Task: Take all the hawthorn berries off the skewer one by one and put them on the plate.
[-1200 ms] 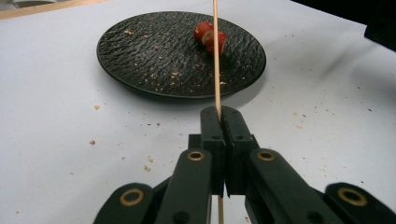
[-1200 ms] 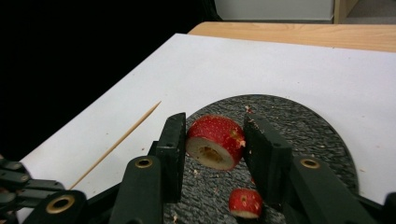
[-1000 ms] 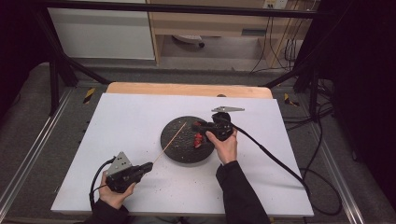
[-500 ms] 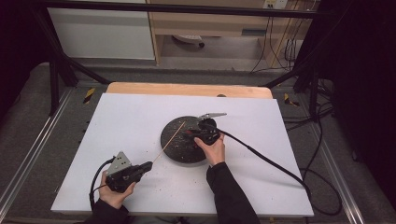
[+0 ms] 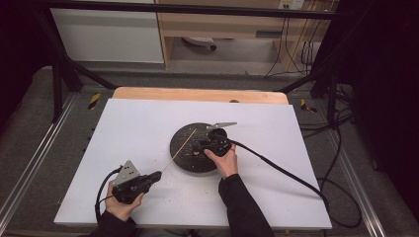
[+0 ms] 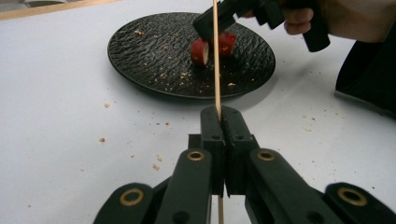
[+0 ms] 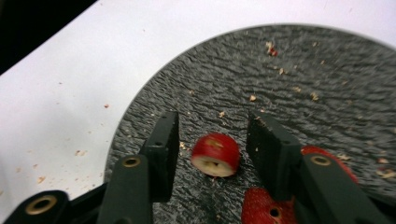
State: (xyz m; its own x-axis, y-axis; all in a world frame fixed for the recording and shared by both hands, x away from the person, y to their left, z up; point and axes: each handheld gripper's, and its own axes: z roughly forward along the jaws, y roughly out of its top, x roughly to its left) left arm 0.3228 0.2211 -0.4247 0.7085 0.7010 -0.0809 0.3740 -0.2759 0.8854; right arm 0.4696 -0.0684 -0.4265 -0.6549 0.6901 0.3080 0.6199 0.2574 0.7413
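Observation:
A black textured plate [image 5: 190, 163] lies mid-table. My right gripper [image 5: 201, 146] is low over it. Its jaws have just been opening and now stand on either side of a red round piece with a pale cut face [image 7: 215, 151], with a gap at each pad. The right gripper [image 7: 212, 128] is open. Two more red pieces [image 7: 261, 205] lie beside it on the plate [image 7: 303, 60]. My left gripper [image 5: 157, 175] rests near the front left, shut on a thin wooden skewer [image 5: 180, 146]. The skewer [image 6: 216, 56] runs from the left gripper [image 6: 225, 114] toward the red pieces [image 6: 200, 50].
The plate sits on a white table top [image 5: 138, 123] speckled with crumbs. A wooden strip [image 5: 197, 94] runs along the far edge. The right gripper's black cable [image 5: 281, 168] trails off to the right across the table. Dark frame legs stand beyond the table.
The right hand has come down and a little left onto the plate, and its jaws have parted around a red piece. The left hand and skewer have kept still.

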